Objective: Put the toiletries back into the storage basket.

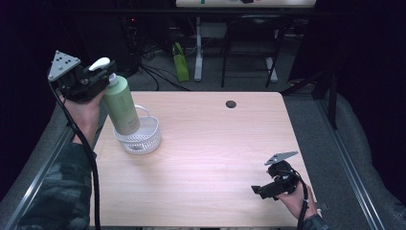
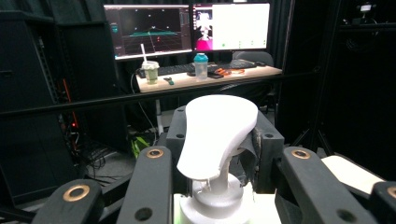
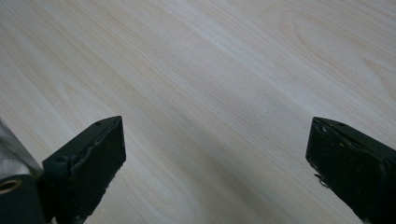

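A pale green pump bottle with a white pump head hangs tilted, its base inside a white mesh basket at the table's left. My left gripper is shut on the bottle's neck just under the pump. In the left gripper view the pump head sits between the black jaws of that gripper. My right gripper rests low near the front right corner of the table. It is open, with bare wood between its jaws.
A light wooden table has a small dark hole near its far edge. Beyond it are desk legs, cables and a green object on the floor. A desk with monitors stands ahead of the left gripper.
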Demonstrator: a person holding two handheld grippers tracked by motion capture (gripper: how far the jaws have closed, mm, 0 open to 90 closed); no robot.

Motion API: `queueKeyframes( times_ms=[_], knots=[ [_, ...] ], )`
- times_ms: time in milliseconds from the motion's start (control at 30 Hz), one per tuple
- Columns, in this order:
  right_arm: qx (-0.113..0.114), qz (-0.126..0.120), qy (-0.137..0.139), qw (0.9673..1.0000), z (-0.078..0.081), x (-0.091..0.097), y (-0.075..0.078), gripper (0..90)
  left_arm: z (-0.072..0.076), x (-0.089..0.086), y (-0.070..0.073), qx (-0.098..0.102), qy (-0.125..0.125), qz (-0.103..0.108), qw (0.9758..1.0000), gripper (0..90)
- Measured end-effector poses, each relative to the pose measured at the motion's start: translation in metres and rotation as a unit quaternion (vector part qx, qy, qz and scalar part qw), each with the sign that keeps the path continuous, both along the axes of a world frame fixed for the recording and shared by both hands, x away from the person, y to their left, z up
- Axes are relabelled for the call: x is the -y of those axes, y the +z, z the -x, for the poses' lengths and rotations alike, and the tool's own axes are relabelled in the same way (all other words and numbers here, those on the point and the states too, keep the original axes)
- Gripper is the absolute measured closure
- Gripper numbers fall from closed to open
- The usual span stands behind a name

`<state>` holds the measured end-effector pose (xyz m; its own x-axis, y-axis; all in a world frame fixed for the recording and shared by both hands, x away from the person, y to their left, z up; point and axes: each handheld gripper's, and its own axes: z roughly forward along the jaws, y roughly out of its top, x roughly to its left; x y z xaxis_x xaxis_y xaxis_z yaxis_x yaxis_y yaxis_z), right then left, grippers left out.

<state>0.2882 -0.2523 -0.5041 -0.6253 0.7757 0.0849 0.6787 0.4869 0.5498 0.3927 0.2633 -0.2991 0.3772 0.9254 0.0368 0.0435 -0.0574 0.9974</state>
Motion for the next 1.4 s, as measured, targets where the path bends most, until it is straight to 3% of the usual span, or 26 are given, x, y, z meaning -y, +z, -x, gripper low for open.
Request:
queueKeyframes(
  times_ms=[1000, 1400],
  knots=[
    [0.0, -0.001, 0.001, 1.0, 0.001, -0.001, 0.001, 4.5, -0.022, -0.003, -0.05, -0.036, 0.017, 0.0, 0.9992, 67.0],
    [0.0, 0.001, 0.002, 1.0, 0.001, -0.001, 0.001, 4.6, -0.027, -0.002, -0.063, -0.044, 0.02, 0.001, 0.9988, 67.0]
  ],
)
